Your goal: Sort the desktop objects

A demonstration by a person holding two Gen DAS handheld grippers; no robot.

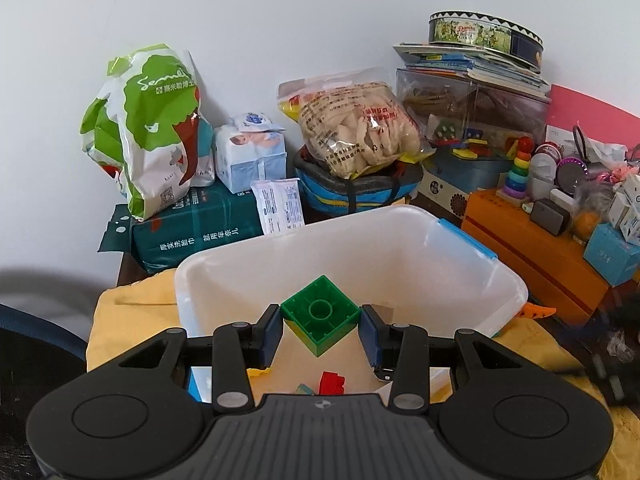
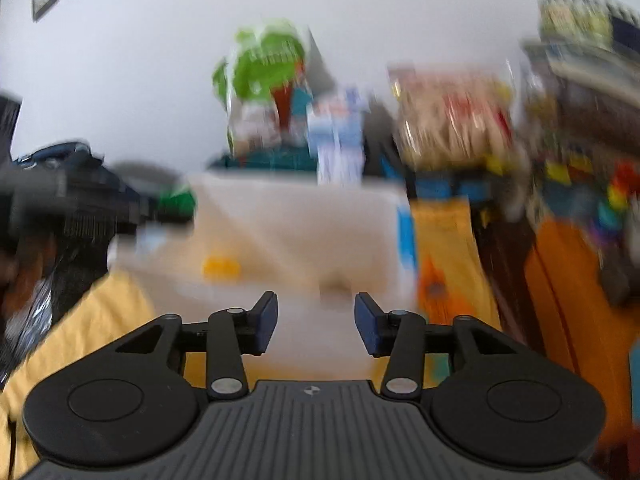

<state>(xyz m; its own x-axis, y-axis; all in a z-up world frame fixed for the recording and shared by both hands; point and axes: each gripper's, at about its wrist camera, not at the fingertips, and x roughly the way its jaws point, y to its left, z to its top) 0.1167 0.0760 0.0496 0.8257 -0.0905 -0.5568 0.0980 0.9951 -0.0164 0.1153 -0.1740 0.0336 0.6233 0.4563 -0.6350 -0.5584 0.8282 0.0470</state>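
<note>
My left gripper point(image 1: 320, 309) is shut on a green building brick point(image 1: 320, 326), held corner-down over the near side of a white plastic bin point(image 1: 400, 216). In the bin lie a red brick point(image 1: 332, 383), a yellow piece point(image 1: 258, 372) and a tan block point(image 1: 382, 313). The right wrist view is smeared by motion. There my right gripper point(image 2: 316, 298) stands open with nothing between its blue pads point(image 2: 266, 320), just before the bin point(image 2: 300, 216). The left gripper with the green brick point(image 2: 176, 202) shows at that view's left.
The bin rests on a yellow cloth point(image 1: 132, 308). An orange toy point(image 1: 538, 312) lies to its right. Behind it stand a green-and-white bag point(image 1: 152, 132), a tissue pack point(image 1: 250, 156), a snack bag point(image 1: 360, 128), an orange box point(image 1: 532, 256) and stacked clutter.
</note>
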